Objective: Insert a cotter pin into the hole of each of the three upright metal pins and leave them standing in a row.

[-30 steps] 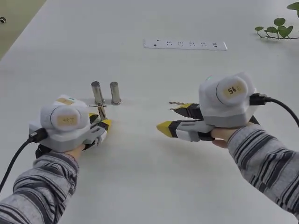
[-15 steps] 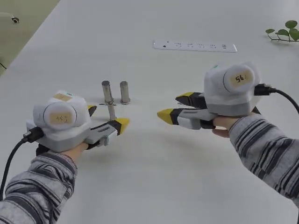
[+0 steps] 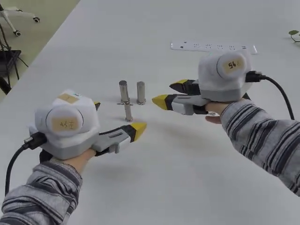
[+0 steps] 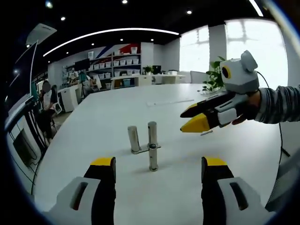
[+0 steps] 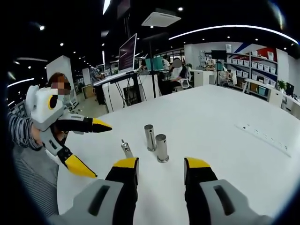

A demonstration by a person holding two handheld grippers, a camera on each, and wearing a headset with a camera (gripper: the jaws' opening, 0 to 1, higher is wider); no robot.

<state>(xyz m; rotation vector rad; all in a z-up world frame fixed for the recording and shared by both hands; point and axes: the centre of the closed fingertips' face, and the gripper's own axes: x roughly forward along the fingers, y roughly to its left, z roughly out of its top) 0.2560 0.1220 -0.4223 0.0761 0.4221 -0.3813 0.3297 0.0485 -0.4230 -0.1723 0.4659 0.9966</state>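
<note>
Your three metal pins stand upright on the white table (image 3: 187, 178); the far-left pin (image 3: 123, 90) and far-right pin (image 3: 140, 92) are side by side, just apart; the near pin (image 3: 128, 113) stands in front of the far-left one, so the three make no straight row; a cotter pin (image 3: 121, 102) crosses the near pin close to its top.

Your left gripper (image 3: 117, 117) sits near and left of the near pin, its jaws spread wide with nothing between them; a second ago those jaws were close about that pin; they have since opened and drawn back toward you, and the pin stands free. Your right gripper (image 3: 169, 93) hangs just right of the far-right pin, tips pointing left, jaws partly open and empty; it has come much closer to the pins than before.

In the left gripper view a small thin piece (image 4: 206, 133) lies on the table below the right gripper; what it is cannot be told. A power strip (image 3: 213, 47) lies far beyond the right gripper; a wheeled chair (image 3: 14, 21) stands off the table at far left.
</note>
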